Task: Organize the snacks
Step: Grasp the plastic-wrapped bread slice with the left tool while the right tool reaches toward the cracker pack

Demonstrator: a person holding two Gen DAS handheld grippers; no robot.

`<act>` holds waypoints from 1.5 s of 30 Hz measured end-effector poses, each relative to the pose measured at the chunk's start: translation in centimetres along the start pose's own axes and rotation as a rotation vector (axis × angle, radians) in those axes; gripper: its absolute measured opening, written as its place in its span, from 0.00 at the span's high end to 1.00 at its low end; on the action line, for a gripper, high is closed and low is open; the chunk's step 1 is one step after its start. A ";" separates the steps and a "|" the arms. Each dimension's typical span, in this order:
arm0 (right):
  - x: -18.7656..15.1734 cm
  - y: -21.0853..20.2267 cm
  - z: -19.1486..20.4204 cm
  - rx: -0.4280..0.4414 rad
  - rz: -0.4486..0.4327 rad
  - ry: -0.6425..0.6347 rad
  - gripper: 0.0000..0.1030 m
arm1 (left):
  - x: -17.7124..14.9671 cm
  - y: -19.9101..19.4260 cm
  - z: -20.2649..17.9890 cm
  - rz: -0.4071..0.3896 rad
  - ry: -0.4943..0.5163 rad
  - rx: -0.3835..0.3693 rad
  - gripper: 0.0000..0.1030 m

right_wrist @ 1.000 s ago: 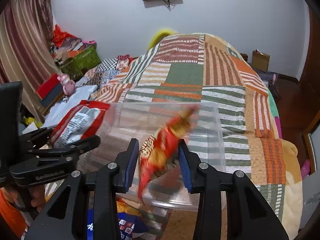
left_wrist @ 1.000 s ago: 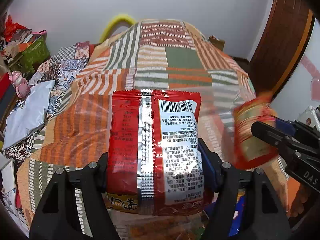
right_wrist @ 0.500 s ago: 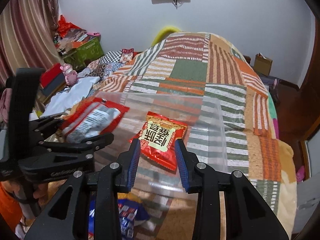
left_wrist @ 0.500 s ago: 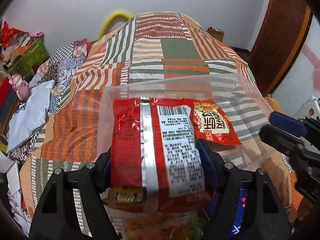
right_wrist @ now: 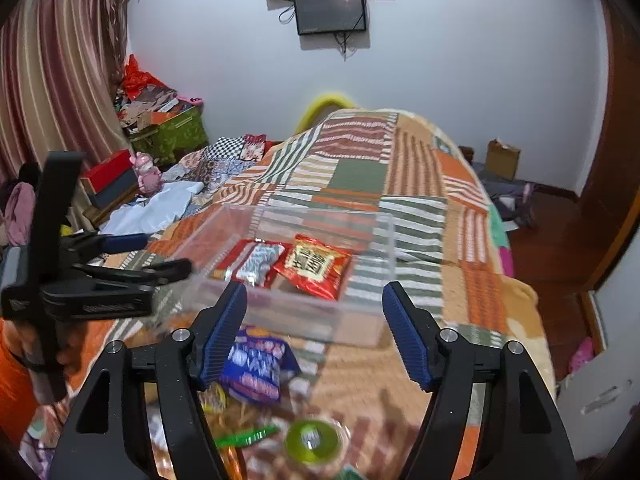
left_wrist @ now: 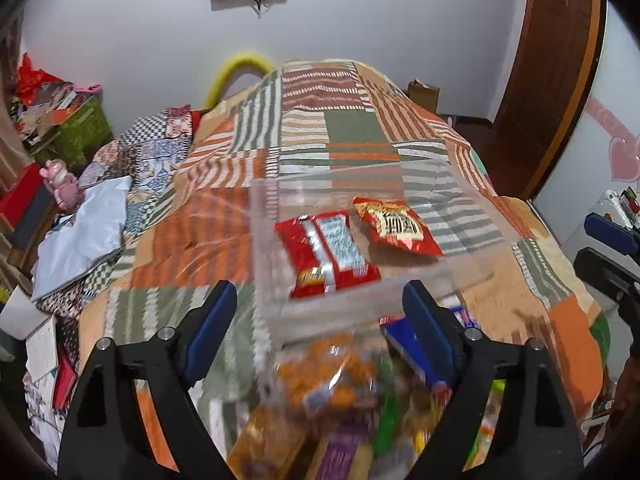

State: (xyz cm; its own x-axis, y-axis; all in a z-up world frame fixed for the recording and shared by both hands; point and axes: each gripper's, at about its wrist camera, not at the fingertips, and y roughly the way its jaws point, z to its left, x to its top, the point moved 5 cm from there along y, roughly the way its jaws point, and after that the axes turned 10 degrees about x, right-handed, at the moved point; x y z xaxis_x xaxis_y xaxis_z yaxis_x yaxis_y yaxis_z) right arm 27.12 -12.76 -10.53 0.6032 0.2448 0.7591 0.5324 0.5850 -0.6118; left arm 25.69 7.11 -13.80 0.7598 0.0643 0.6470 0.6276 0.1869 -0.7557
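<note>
A clear plastic bin (left_wrist: 472, 184) (right_wrist: 384, 280) sits on the patchwork bed. Inside it lie two red snack packs: one back side up with a barcode label (left_wrist: 328, 252) (right_wrist: 252, 260), and one front side up with a yellow label (left_wrist: 398, 226) (right_wrist: 316, 266). My left gripper (left_wrist: 318, 312) is open and empty, just short of the bin's near wall. My right gripper (right_wrist: 314, 320) is open and empty, also short of the bin. A pile of loose snacks lies close below: an orange bag (left_wrist: 332, 380), a blue pack (right_wrist: 256, 364), a green round item (right_wrist: 312, 438).
The striped patchwork quilt (left_wrist: 352, 132) covers the bed beyond the bin. Folded cloths and a pale bag (left_wrist: 84, 236) lie on the left. Boxes and a green basket (right_wrist: 176, 132) stand by the curtain. A wooden door (left_wrist: 552, 72) is on the right.
Both grippers opened and let go of their red packs, which now lie in the clear bin. Both grippers have pulled back and up from the bin.
</note>
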 end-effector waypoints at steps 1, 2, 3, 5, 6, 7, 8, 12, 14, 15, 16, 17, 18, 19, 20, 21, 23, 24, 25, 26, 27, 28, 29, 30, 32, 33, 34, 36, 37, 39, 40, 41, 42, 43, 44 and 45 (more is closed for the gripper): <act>-0.4 -0.5 0.0 -0.006 0.000 -0.001 0.34 | -0.6 -0.6 0.4 0.000 -0.007 0.001 0.16; -0.9 -1.1 0.1 -0.008 -0.001 0.001 0.34 | -1.4 -1.3 0.9 0.002 -0.017 0.000 0.16; -1.3 -1.5 0.1 -0.010 -0.001 0.004 0.34 | -2.0 -1.7 1.2 0.005 -0.024 0.001 0.16; -2.4 -2.5 0.3 -0.011 -0.003 0.017 0.34 | -3.6 -2.7 2.0 0.013 -0.041 0.009 0.16; -3.1 -2.9 0.4 -0.004 -0.002 0.029 0.34 | -4.5 -3.2 2.4 0.019 -0.051 0.012 0.16; -3.6 -3.2 0.6 0.001 -0.001 0.038 0.34 | -5.4 -3.6 2.8 0.025 -0.061 0.013 0.16; -4.2 -3.5 0.7 0.014 0.002 0.055 0.34 | -6.0 -3.9 3.1 0.029 -0.069 0.013 0.16; -6.3 -4.0 1.8 0.051 0.020 0.096 0.34 | -9.2 -5.4 4.3 0.053 -0.090 0.022 0.16; -7.3 -4.0 2.5 0.066 0.035 0.103 0.34 | -10.8 -6.1 4.5 0.058 -0.091 0.026 0.16; -7.7 -3.9 2.8 0.073 0.043 0.103 0.34 | -11.4 -6.3 4.5 0.060 -0.088 0.028 0.16; -8.1 -3.8 3.3 0.080 0.053 0.102 0.34 | -12.3 -6.6 4.5 0.064 -0.082 0.030 0.16; -8.8 -3.6 3.8 0.089 0.067 0.098 0.34 | -12.8 -6.7 4.6 0.067 -0.077 0.031 0.16; -9.2 -3.4 4.2 0.096 0.077 0.097 0.34 | -13.7 -6.9 4.6 0.075 -0.068 0.033 0.16; -9.7 -3.1 4.6 0.103 0.090 0.095 0.34 | -14.3 -7.0 4.5 0.078 -0.064 0.032 0.16; -10.2 -2.6 5.1 0.110 0.106 0.093 0.34 | -15.0 -7.1 4.4 0.083 -0.059 0.030 0.16; -10.6 -2.2 5.6 0.119 0.119 0.093 0.34 | -15.7 -7.2 4.2 0.089 -0.052 0.030 0.16; -11.4 -1.6 6.2 0.138 0.139 0.101 0.34 | -16.8 -7.2 4.1 0.098 -0.047 0.026 0.16; -11.9 -1.5 6.4 0.150 0.149 0.106 0.34 | -17.2 -7.2 4.0 0.101 -0.047 0.022 0.16; -12.3 -0.9 6.7 0.165 0.167 0.113 0.34 | -17.6 -7.3 3.9 0.106 -0.048 0.015 0.16; -12.7 -0.6 7.1 0.172 0.179 0.115 0.34 | -18.1 -7.2 3.8 0.112 -0.049 0.006 0.16; -13.0 -0.4 7.3 0.175 0.186 0.114 0.34 | -18.6 -7.2 3.7 0.118 -0.049 -0.001 0.16; -13.2 0.0 7.6 0.180 0.196 0.115 0.34 | -18.9 -7.2 3.7 0.124 -0.047 -0.006 0.16; -13.5 0.5 7.8 0.189 0.211 0.120 0.34 | -19.2 -7.1 3.6 0.130 -0.044 -0.009 0.16; -13.8 0.7 8.1 0.196 0.218 0.125 0.34 | -19.7 -6.9 3.5 0.138 -0.037 -0.014 0.16; -14.3 1.4 8.5 0.212 0.239 0.139 0.34 | -20.1 -6.7 3.3 0.145 -0.028 -0.021 0.16; -14.4 1.7 8.6 0.216 0.246 0.143 0.34 | -20.4 -6.6 3.2 0.150 -0.024 -0.026 0.16; -14.5 2.0 8.7 0.217 0.252 0.150 0.34 | -20.7 -6.4 3.2 0.154 -0.024 -0.029 0.16; -14.5 2.3 8.9 0.218 0.254 0.158 0.31 | -21.1 -6.1 3.2 0.163 -0.026 -0.033 0.19; -14.4 2.5 9.0 0.219 0.253 0.164 0.31 | -21.3 -5.8 3.2 0.168 -0.030 -0.033 0.25; -14.3 2.8 8.9 0.214 0.252 0.174 0.31 | -21.6 -5.4 3.1 0.181 -0.040 -0.052 0.31; -14.1 3.0 8.8 0.213 0.250 0.182 0.31 | -21.8 -5.3 3.1 0.185 -0.046 -0.059 0.32; -14.1 3.1 8.7 0.212 0.249 0.191 0.31 | -21.8 -5.2 3.0 0.181 -0.050 -0.058 0.34; -14.0 3.2 8.5 0.214 0.246 0.207 0.31 | -21.7 -5.2 2.9 0.174 -0.049 -0.056 0.35; -13.8 3.3 8.5 0.218 0.244 0.217 0.31 | -21.7 -5.1 2.8 0.169 -0.047 -0.052 0.36; -13.7 3.4 8.2 0.223 0.241 0.234 0.31 | -21.7 -5.1 2.7 0.165 -0.044 -0.049 0.38; -13.6 3.5 8.1 0.224 0.239 0.244 0.31 | -21.6 -5.1 2.6 0.159 -0.040 -0.046 0.39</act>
State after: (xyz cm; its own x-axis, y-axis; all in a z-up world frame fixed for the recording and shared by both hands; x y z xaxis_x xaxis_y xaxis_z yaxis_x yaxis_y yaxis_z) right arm 15.92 -7.79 -21.19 0.8320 0.2191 0.5096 0.2339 0.6945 -0.6804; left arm 5.61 7.32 -23.65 0.8432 0.1283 0.5221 0.5082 0.1266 -0.8519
